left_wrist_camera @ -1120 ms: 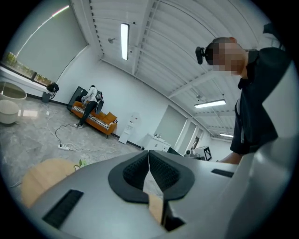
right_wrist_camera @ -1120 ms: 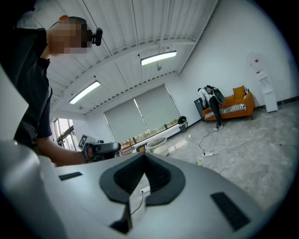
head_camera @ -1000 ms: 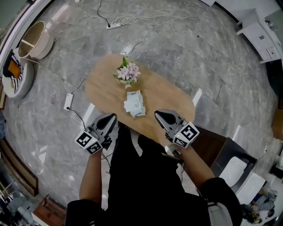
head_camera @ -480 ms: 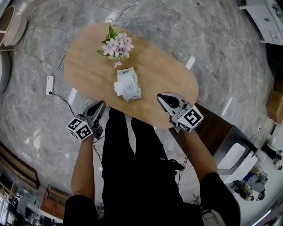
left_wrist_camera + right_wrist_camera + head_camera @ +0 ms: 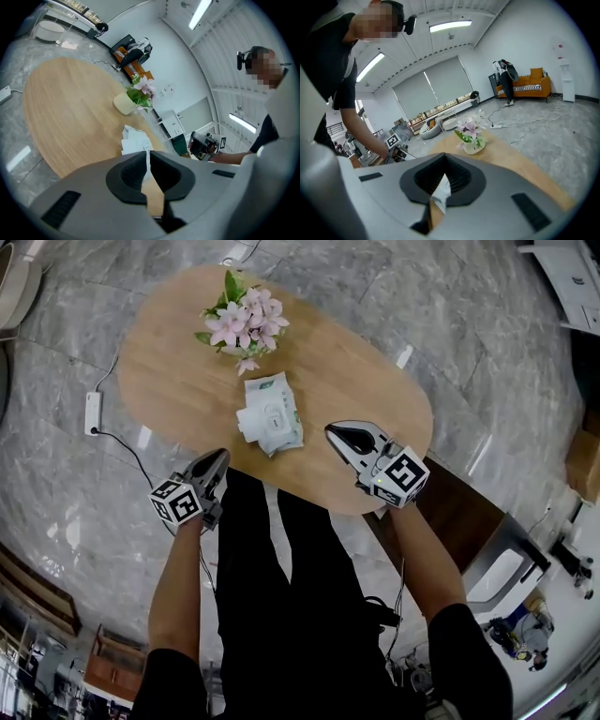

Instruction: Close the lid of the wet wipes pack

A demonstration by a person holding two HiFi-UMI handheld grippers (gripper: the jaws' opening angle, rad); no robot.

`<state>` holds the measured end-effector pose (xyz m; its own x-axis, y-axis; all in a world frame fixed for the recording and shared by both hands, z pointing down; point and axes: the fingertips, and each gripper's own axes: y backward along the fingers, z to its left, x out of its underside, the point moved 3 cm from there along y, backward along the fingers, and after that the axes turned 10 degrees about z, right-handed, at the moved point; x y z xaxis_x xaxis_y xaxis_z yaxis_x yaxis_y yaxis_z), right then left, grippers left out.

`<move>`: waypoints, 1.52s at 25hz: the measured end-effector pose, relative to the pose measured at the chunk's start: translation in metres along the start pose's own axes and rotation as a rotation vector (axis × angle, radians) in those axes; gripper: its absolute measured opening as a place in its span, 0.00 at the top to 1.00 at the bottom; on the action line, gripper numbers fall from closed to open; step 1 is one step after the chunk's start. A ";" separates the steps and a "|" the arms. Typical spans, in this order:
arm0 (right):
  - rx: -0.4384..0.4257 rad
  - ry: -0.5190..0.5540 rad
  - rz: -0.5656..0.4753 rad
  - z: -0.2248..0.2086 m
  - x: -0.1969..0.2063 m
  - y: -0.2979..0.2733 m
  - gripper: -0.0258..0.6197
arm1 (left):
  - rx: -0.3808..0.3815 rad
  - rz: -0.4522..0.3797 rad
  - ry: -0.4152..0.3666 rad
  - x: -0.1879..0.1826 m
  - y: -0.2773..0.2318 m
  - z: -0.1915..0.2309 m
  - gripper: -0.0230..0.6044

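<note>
Wet wipes pack (image 5: 269, 415) lid: I'm holding left gripper (image 5: 218, 458) and right gripper (image 5: 339, 433) with jaws together, both empty. Pack is lying on the table (image 5: 169, 381) just ahead, between the two, long axis running away from me toward the flowers (image 5: 239, 320). Both are sitting about equally near. Lid is looking flipped toward my left, too small to confirm; my jaws are hiding most of the pack in both gripper views

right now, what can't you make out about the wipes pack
- Head view: wet wipes pack too small to judge its lid open or shut.
- Left gripper view: left gripper covers the pack's near part.
- Right gripper view: right gripper hides all but a sliver.
</note>
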<state>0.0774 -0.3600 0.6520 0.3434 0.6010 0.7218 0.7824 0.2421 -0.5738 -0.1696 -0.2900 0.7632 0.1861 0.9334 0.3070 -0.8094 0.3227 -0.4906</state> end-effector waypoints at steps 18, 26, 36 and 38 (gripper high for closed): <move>0.035 -0.132 -0.057 -0.016 0.043 -0.045 0.95 | 0.011 0.106 0.149 0.024 -0.072 0.051 0.83; 0.050 -0.149 -0.053 -0.019 0.053 -0.036 0.95 | 0.030 0.108 0.198 0.024 -0.078 0.056 0.86; 0.064 -0.155 -0.058 -0.023 0.056 -0.032 0.95 | 0.042 0.100 0.179 0.022 -0.076 0.053 0.89; 0.069 -0.162 -0.061 -0.023 0.057 -0.030 0.95 | 0.049 0.093 0.171 0.020 -0.073 0.049 0.89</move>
<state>0.0851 -0.3504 0.7189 0.2040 0.6967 0.6877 0.7597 0.3304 -0.5601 -0.1337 -0.3025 0.8454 0.1980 0.9732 0.1173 -0.8529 0.2300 -0.4686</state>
